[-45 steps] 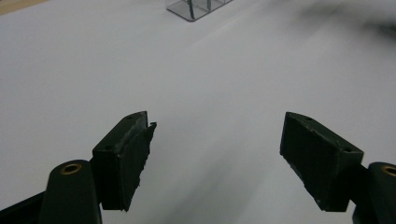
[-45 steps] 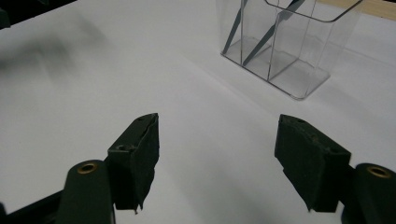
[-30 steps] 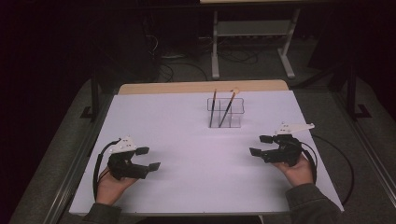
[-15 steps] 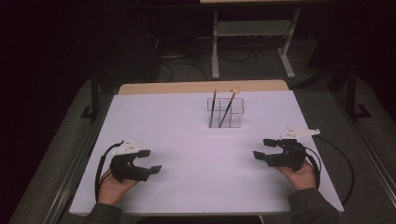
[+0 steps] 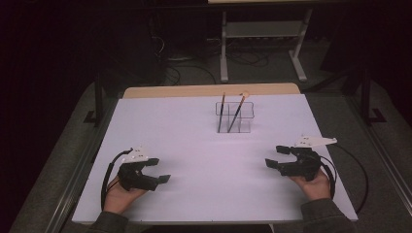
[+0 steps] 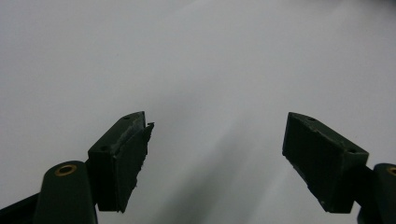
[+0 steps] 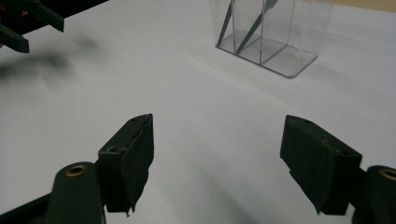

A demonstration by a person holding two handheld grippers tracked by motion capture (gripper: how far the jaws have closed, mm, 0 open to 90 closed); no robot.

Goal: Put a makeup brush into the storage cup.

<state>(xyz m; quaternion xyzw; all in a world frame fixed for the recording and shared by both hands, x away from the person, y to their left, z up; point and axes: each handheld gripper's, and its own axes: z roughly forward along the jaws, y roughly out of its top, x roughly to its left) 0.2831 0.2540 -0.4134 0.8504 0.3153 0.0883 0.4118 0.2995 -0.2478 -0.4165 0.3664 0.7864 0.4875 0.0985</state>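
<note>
A clear plastic holder (image 5: pixel 234 118) with compartments stands at the back middle of the white table (image 5: pixel 194 145). Two dark pencils (image 5: pixel 221 112) lean in it, one with a pale tip. My left gripper (image 5: pixel 163 170) rests at the near left, held in a hand, with its jaws wide apart. In the left gripper view, that gripper (image 6: pixel 217 140) is open over bare white surface. My right gripper (image 5: pixel 273 156) rests at the near right, open and empty, its jaws just having opened a little further. In the right gripper view, it (image 7: pixel 217 140) points toward the holder (image 7: pixel 275 37).
A wooden strip (image 5: pixel 209 90) runs along the table's far edge, and a metal stand (image 5: pixel 262 43) is on the floor beyond. Cables trail from both grippers. The left gripper (image 7: pixel 18 23) appears at the top left of the right gripper view.
Both hands have drifted slightly toward the near edge. The holder and pencils have not moved.
</note>
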